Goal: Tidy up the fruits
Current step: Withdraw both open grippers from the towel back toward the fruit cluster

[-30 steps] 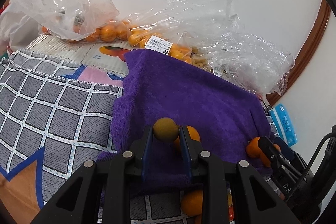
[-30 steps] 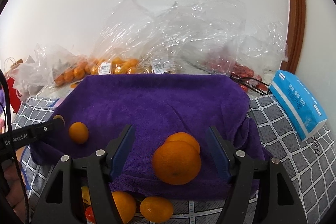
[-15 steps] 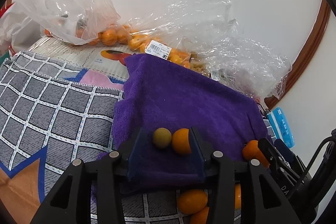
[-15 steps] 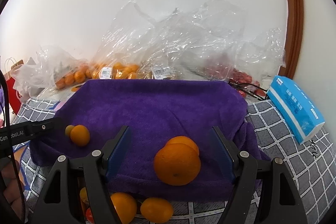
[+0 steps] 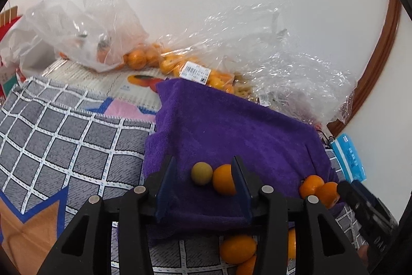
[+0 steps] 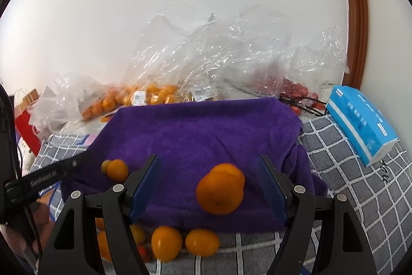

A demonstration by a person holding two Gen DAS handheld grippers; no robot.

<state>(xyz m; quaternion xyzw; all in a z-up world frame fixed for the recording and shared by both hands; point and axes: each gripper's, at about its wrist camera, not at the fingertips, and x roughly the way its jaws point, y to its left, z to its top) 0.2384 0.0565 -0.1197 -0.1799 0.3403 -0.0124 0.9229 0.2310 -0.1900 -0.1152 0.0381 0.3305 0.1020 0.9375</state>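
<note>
A purple towel [image 5: 231, 130] lies on a checked cloth. My left gripper [image 5: 203, 184] is open and empty, its jaws either side of a small yellow-green fruit [image 5: 201, 173] and a small orange [image 5: 223, 179] that lie touching on the towel. My right gripper [image 6: 209, 187] is open and empty; two stacked oranges [image 6: 220, 191] lie on the towel [image 6: 206, 130] between its jaws. The small orange [image 6: 117, 170] and the left gripper's finger [image 6: 51, 173] show at left in the right wrist view. The stacked oranges [image 5: 318, 188] show at right in the left wrist view.
Several loose oranges [image 6: 180, 242] lie on the checked cloth [image 5: 64, 146] below the towel's front edge. Clear plastic bags with oranges [image 5: 144, 58] and red fruit [image 6: 296, 92] line the wall. A blue tissue pack [image 6: 360, 120] lies at right.
My left gripper opened and let go of the yellow-green fruit beside the small orange, then drew back. My right gripper stayed open and drew back slightly.
</note>
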